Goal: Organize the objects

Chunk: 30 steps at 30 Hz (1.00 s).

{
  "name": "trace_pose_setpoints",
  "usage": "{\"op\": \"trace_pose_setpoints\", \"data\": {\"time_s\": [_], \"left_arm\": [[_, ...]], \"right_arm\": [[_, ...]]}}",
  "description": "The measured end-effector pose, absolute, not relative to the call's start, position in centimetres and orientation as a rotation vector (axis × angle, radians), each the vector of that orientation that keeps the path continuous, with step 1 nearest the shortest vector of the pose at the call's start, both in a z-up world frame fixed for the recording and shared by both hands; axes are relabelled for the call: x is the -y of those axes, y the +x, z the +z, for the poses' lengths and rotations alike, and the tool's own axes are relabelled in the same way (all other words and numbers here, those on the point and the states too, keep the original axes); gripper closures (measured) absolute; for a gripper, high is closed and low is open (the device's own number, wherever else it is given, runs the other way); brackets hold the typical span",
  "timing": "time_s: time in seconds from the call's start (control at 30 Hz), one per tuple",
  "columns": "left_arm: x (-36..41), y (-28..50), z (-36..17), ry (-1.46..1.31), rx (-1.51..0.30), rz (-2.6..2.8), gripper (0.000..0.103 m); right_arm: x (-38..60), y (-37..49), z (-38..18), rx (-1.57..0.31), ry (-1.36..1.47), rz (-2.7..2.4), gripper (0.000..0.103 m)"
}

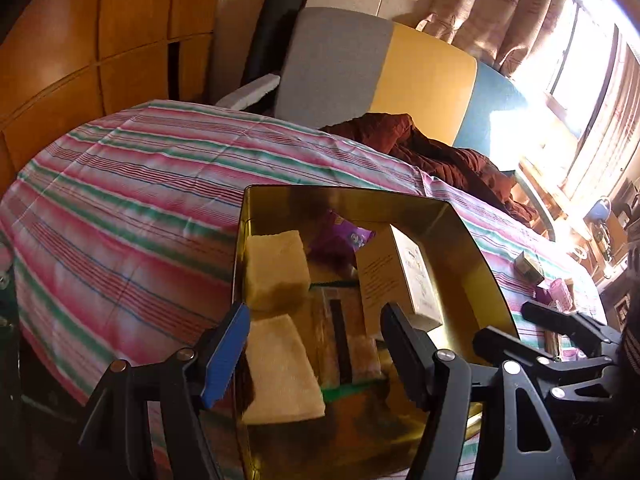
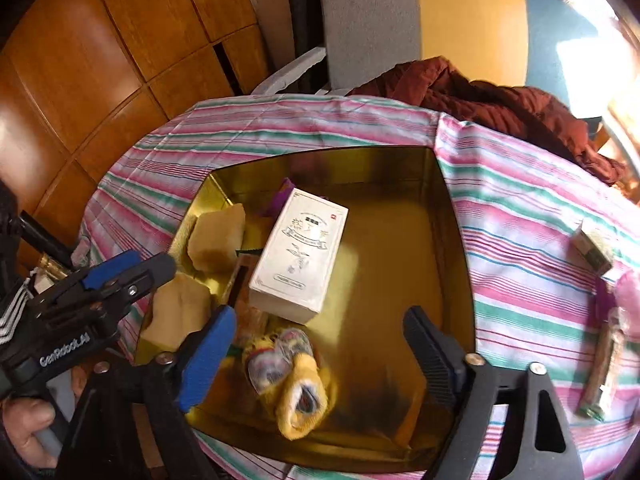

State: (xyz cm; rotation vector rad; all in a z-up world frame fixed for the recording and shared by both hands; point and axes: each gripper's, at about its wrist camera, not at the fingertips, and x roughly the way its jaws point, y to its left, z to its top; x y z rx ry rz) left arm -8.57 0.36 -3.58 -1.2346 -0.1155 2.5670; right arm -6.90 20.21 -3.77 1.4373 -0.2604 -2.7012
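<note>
- two tongs hang over the gold tin [image 2: 452, 240], which sits on the striped surface [image 2: 520, 216]; both sets stand spread with nothing between the fingers
- the right tongs [image 2: 320, 354] are above the near end of the tin, right over a yellow wrapped bundle [image 2: 294, 384] lying on the tin floor; it looks just let go, though i can't tell for sure
- ahead of the right tongs a white box [image 2: 298, 260] lies flat in the tin, and to their left two pale sponge-like blocks [image 2: 218, 236] sit against the tin's left wall
- the left tongs [image 1: 316, 344] hover over the tin's near left corner, with the nearer block [image 1: 280, 372] just below them
- step in hand, as i judge it: filling the tin, several things already in
- still out on the surface, well to the right of the right tongs: a small green-and-tan box [image 2: 592, 248], a long wrapped stick [image 2: 604, 372] and a pink packet [image 2: 628, 300]
- next move likely calls for swinging the right tongs right, dropping over one of these, closing, and carrying it to the bare right half of the tin
</note>
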Motion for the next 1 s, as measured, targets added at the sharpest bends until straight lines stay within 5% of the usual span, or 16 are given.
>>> {"op": "trace_pose_setpoints", "data": {"time_s": [0.1,0.4,1.0], "left_arm": [[-0.4,-7.2,-3.6,-1.222,0.094,2.592,0.034],[-1.1,-5.3,-3.7,-1.231,0.038,2.607,0.034],[-4.3,-3.2,-2.4,-1.141,-0.143,2.624,0.034]], "right_arm": [[-19.6,-5.4,-3.2,0.169,1.36,-2.784,0.0],[-17.6,-2.7,-2.4,-0.052,1.233,-2.916,0.0],[-20.2,-0.5,-2.4,-0.021,1.224,-3.024,0.0]]}}
